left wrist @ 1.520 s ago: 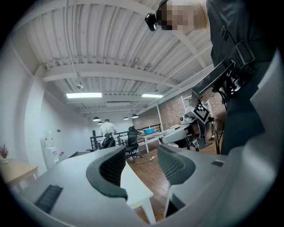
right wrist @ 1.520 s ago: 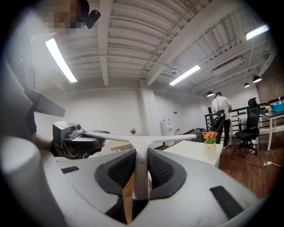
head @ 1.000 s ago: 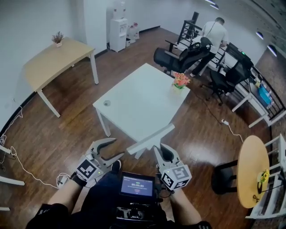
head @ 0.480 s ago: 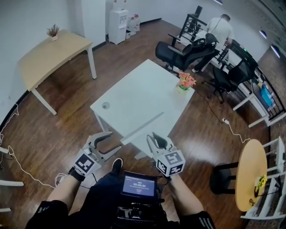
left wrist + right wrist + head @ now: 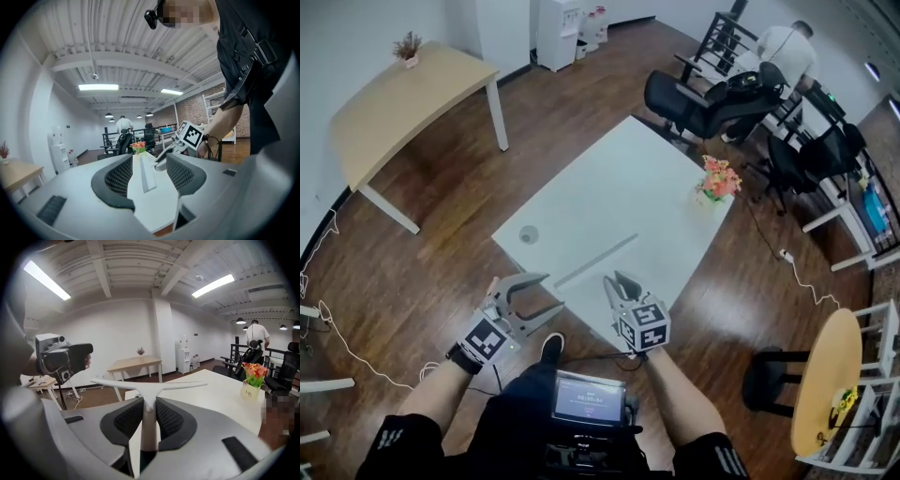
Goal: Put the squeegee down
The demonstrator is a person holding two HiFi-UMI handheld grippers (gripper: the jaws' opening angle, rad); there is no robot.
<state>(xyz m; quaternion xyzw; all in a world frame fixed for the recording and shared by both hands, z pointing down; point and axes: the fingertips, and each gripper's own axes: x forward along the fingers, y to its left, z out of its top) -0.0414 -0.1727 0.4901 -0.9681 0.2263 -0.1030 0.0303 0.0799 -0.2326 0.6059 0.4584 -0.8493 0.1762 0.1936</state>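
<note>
Right gripper (image 5: 147, 420) is clamped on the handle of the squeegee (image 5: 150, 386), its long blade lying crosswise over the near edge of the white bench (image 5: 628, 187), so the set-down looks straight ahead. Left gripper (image 5: 147, 173) hangs open and empty beside that edge

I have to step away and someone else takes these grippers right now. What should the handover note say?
Right gripper: shut on the squeegee handle.
Left gripper: open, empty, by the white table's near edge.
Squeegee: blade out over the tabletop; contact cannot be judged.
Done: squeegee is at the table.
Left: probably lower it flat onto bare tabletop, open the right jaws, back off.
</note>
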